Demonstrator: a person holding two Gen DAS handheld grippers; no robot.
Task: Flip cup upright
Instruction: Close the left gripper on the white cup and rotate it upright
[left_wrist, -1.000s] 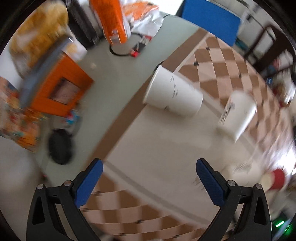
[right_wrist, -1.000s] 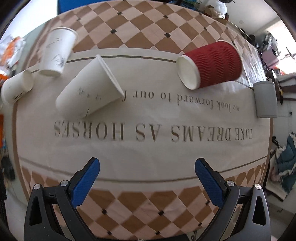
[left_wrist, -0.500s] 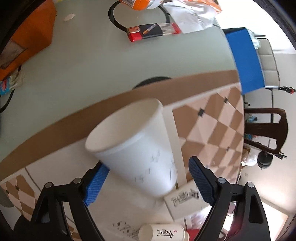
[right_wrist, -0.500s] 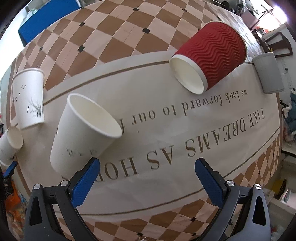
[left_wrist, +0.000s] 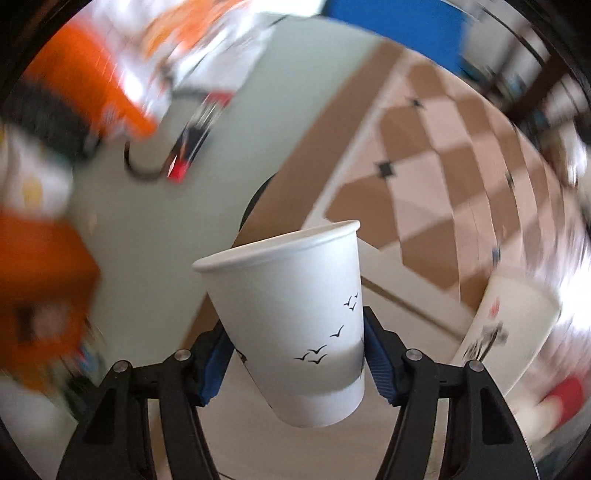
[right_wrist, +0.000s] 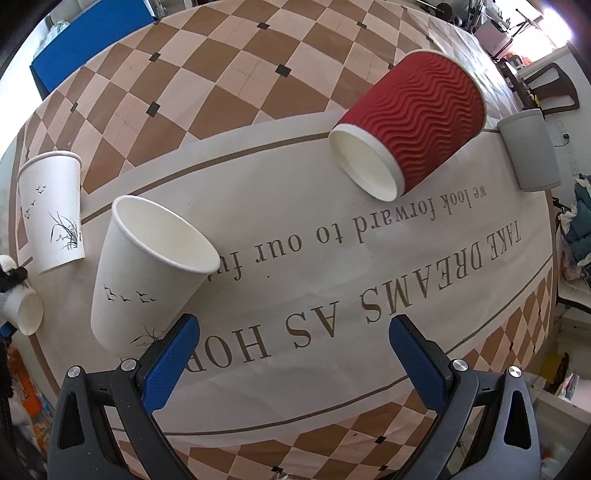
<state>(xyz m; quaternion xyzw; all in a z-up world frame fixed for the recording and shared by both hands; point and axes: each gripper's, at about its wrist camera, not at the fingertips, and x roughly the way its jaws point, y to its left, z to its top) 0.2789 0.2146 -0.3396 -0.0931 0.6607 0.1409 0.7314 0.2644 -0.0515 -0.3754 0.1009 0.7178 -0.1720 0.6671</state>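
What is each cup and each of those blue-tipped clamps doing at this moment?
Left gripper: shut on the held white paper cup with bird print.
Held white paper cup with bird print: lifted, rim up, slightly tilted.
Right gripper: open, holding nothing.
Red ribbed paper cup: lying on its side.
Grey cup: mouth hidden, orientation unclear.
Two white printed paper cups: upright.

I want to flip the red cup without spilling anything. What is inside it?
The red cup lies on its side with its mouth toward the right wrist camera. The visible white interior looks empty; the deepest part by the bottom is not shown.
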